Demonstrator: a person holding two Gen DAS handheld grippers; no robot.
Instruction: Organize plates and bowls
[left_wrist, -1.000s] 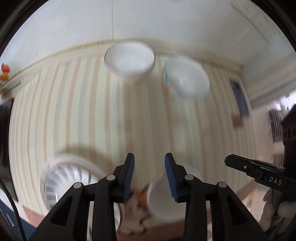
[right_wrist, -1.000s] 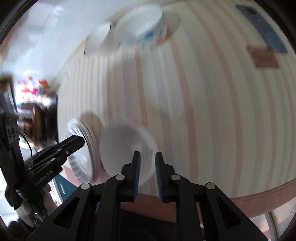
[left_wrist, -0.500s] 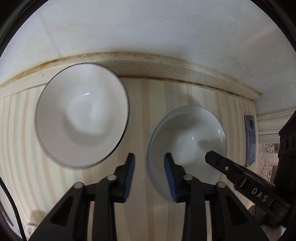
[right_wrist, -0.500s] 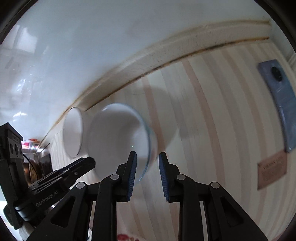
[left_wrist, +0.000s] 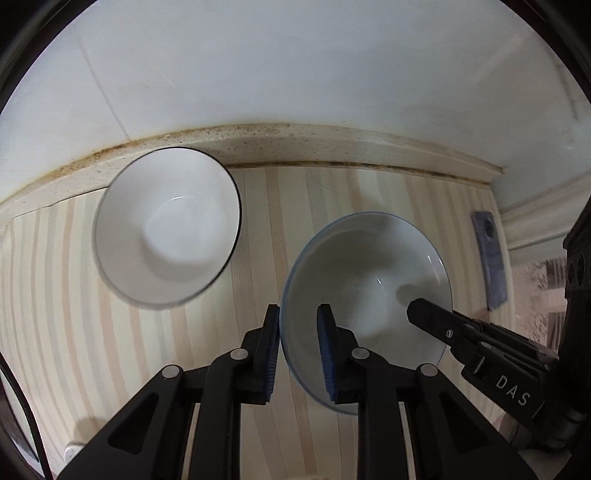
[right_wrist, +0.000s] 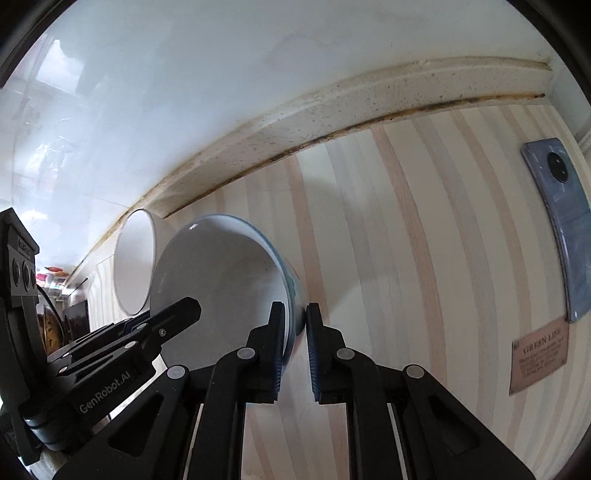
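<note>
Both tongs, left gripper (left_wrist: 297, 345) & right gripper (right_wrist: 295, 341), just finished closing, pinching blue-rimmed bowl (left_wrist: 369, 280) rim; I'm readying to lift it toward white bowl (left_wrist: 166, 232) left of them.

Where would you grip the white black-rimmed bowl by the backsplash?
Grip the white black-rimmed bowl at its thin rim, coming from above on the near edge. It sits upright and open, so one jaw fits inside and one outside the wall.
</note>
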